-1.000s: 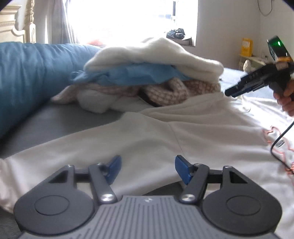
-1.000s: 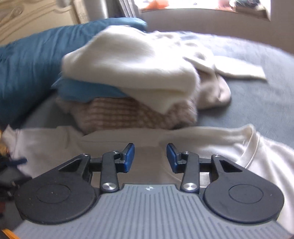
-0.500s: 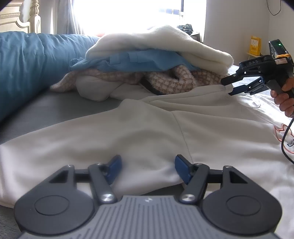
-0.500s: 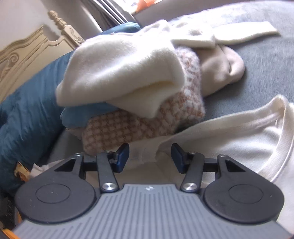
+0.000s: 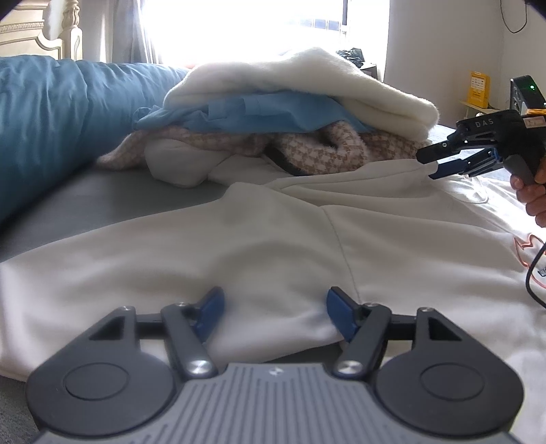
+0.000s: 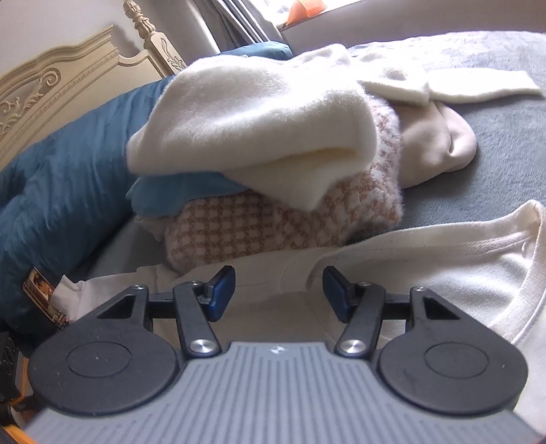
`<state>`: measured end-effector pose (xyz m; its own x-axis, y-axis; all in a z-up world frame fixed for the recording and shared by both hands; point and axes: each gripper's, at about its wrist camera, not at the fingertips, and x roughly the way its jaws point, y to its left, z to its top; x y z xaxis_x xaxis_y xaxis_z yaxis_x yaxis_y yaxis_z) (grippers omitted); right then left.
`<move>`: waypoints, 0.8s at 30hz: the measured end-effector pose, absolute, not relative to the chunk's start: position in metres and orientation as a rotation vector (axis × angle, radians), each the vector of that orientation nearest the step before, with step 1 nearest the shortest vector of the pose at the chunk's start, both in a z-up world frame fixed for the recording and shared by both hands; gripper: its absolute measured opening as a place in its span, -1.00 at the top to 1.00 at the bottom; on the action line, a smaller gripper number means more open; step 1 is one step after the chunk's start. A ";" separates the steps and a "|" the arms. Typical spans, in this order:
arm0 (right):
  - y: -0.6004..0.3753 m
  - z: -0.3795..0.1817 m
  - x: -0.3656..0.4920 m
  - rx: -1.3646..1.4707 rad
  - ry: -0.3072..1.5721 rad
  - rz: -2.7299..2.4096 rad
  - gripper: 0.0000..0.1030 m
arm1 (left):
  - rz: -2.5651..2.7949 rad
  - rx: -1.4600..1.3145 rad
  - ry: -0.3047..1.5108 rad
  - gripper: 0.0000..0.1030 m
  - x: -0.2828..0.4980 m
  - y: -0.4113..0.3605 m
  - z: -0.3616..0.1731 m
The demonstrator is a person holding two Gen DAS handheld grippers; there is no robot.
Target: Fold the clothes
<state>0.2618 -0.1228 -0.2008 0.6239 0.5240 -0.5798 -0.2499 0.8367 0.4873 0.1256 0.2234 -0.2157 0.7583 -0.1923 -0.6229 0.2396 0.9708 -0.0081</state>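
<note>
White sweatshirt lies flat on bed, pile at 12 o'clock. Soft, light, floppy; pinch hem and shoulder edge. Left gripper jaws apart; right gripper just widened, straddling fabric, unclamped.

Daylight blows out the window; fisheye bends and darkens the picture corners.

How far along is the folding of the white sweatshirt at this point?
Done: the white sweatshirt lies spread flat on the bed. In hand: the left gripper sits open at a near edge and the right gripper, whose jaws have just been opening, is open at the shoulder beside the collar; neither pinches fabric yet. Left: every fold. The pile of clothes behind looks loosely stacked, possibly still to do.
</note>
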 end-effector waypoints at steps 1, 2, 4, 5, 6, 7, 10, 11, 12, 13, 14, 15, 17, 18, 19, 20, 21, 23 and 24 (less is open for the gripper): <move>-0.123 -0.200 0.262 0.373 0.776 0.453 -0.07 | -0.235 0.073 0.670 -0.34 0.126 0.223 -0.216; -0.123 -0.200 0.263 0.365 0.774 0.452 -0.04 | -0.235 0.072 0.669 -0.34 0.126 0.223 -0.216; -0.122 -0.199 0.264 0.353 0.774 0.445 0.13 | -0.235 0.070 0.669 -0.34 0.125 0.223 -0.216; -0.121 -0.199 0.265 0.345 0.775 0.441 0.32 | -0.235 0.070 0.669 -0.34 0.125 0.224 -0.216; -0.120 -0.199 0.266 0.336 0.778 0.437 0.44 | -0.234 0.070 0.668 -0.34 0.126 0.224 -0.215; -0.120 -0.199 0.266 0.327 0.780 0.432 0.51 | -0.234 0.070 0.668 -0.34 0.126 0.224 -0.216; -0.118 -0.198 0.266 0.311 0.770 0.423 0.81 | -0.235 0.071 0.666 -0.34 0.126 0.223 -0.216; -0.118 -0.197 0.266 0.309 0.761 0.421 0.89 | -0.235 0.072 0.665 -0.34 0.126 0.223 -0.216; -0.118 -0.195 0.265 0.311 0.747 0.419 0.91 | -0.235 0.073 0.663 -0.34 0.126 0.223 -0.216; -0.120 -0.193 0.265 0.325 0.730 0.415 0.91 | -0.236 0.075 0.662 -0.34 0.125 0.223 -0.216; -0.123 -0.191 0.267 0.348 0.716 0.407 0.92 | -0.236 0.075 0.661 -0.34 0.126 0.224 -0.216; -0.125 -0.190 0.269 0.372 0.704 0.396 0.93 | -0.235 0.075 0.661 -0.34 0.126 0.224 -0.216; -0.130 -0.188 0.275 0.417 0.690 0.378 0.94 | -0.235 0.075 0.659 -0.34 0.125 0.224 -0.216; -0.131 -0.188 0.278 0.431 0.685 0.369 0.94 | -0.234 0.076 0.658 -0.34 0.125 0.224 -0.216; -0.132 -0.188 0.281 0.440 0.685 0.363 0.94 | -0.234 0.077 0.656 -0.34 0.125 0.224 -0.216; -0.132 -0.189 0.284 0.452 0.685 0.357 0.94 | -0.233 0.078 0.655 -0.35 0.125 0.224 -0.217; -0.132 -0.191 0.287 0.462 0.686 0.349 0.94 | -0.232 0.078 0.653 -0.36 0.125 0.224 -0.217; -0.133 -0.195 0.293 0.480 0.690 0.330 0.95 | -0.231 0.080 0.653 -0.36 0.125 0.224 -0.217; -0.133 -0.198 0.297 0.496 0.693 0.318 0.95 | -0.230 0.082 0.652 -0.37 0.125 0.224 -0.217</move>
<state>0.2973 -0.1330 -0.1980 0.7288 0.4362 -0.5279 -0.1151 0.8380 0.5334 0.1247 0.2241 -0.2172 0.7702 -0.1865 -0.6100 0.2380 0.9713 0.0036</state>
